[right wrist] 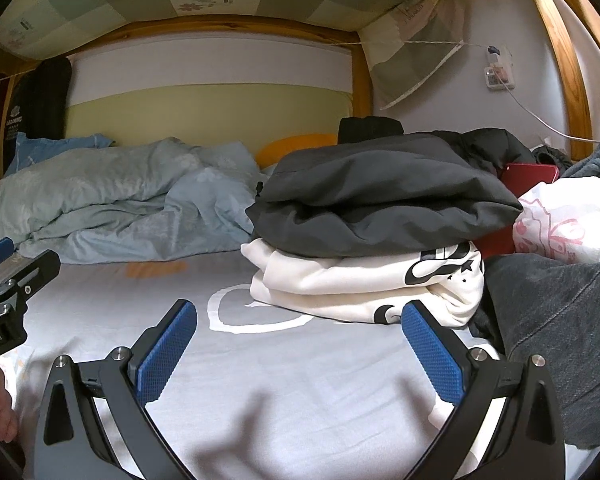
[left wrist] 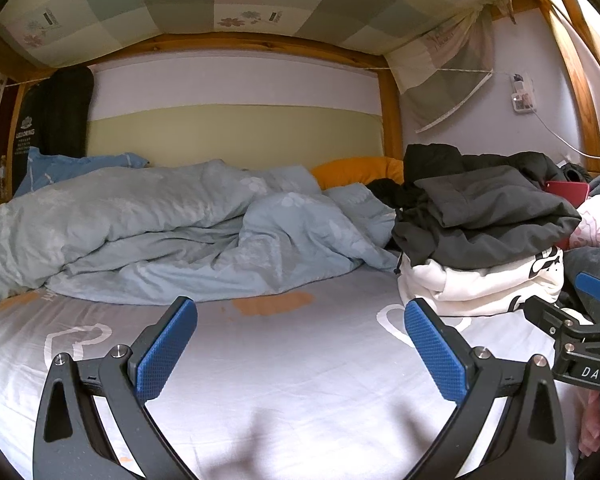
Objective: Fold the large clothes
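A folded dark grey garment (right wrist: 380, 196) lies on top of a folded white garment with black print (right wrist: 364, 284) on the bed, right of centre. The same stack shows in the left wrist view, dark grey garment (left wrist: 484, 216) over white garment (left wrist: 480, 284). My left gripper (left wrist: 300, 344) hovers open over the bare sheet, left of the stack, with nothing between its blue pads. My right gripper (right wrist: 300, 348) is open too, just in front of the stack and holding nothing. A grey-blue garment (right wrist: 556, 336) lies at the right, beside the right fingertip.
A rumpled light blue duvet (left wrist: 148, 224) fills the back left of the bed sheet (left wrist: 284, 376). An orange pillow (left wrist: 360, 170) and dark clothes (left wrist: 500, 160) lie behind the stack. A red item (right wrist: 528, 176) and a white printed cloth (right wrist: 560, 220) sit at right. Wooden bunk posts (left wrist: 390, 112) frame the bed.
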`<state>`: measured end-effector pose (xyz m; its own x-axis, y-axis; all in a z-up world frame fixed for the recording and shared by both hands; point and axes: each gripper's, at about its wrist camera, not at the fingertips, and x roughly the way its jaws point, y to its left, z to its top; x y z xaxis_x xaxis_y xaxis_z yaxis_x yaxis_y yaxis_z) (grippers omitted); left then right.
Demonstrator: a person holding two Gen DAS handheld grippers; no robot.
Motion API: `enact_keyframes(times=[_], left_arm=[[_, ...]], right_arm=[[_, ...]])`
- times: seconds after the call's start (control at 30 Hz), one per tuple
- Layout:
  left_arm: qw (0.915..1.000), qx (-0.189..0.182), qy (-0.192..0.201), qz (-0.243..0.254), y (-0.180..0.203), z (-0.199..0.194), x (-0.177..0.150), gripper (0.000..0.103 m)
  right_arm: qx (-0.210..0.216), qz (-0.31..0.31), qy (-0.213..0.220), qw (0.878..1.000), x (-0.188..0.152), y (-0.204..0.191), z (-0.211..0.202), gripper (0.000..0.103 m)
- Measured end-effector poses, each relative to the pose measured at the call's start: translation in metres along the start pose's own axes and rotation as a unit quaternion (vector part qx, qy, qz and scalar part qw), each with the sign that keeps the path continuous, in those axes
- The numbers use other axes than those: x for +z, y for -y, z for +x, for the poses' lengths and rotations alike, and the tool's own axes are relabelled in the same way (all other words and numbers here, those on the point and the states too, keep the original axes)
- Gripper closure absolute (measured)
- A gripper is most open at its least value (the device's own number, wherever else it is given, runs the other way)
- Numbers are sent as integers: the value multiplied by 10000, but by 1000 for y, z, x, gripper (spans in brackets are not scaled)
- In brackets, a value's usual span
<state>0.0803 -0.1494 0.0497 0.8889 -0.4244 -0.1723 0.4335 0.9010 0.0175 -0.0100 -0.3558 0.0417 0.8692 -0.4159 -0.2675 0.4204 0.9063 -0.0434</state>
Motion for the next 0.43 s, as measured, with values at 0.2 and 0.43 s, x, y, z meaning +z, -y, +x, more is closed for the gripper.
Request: enact_keyframes(times=[0.2,0.43], left_arm=[[10000,16,-23,-1,0,0,1,0],[10000,15,-29,1,0,1,1,0]], right_arm=[[4,-36,-13,10000,0,-1,1,0],[8,-29,-21,10000,0,-1,1,0]])
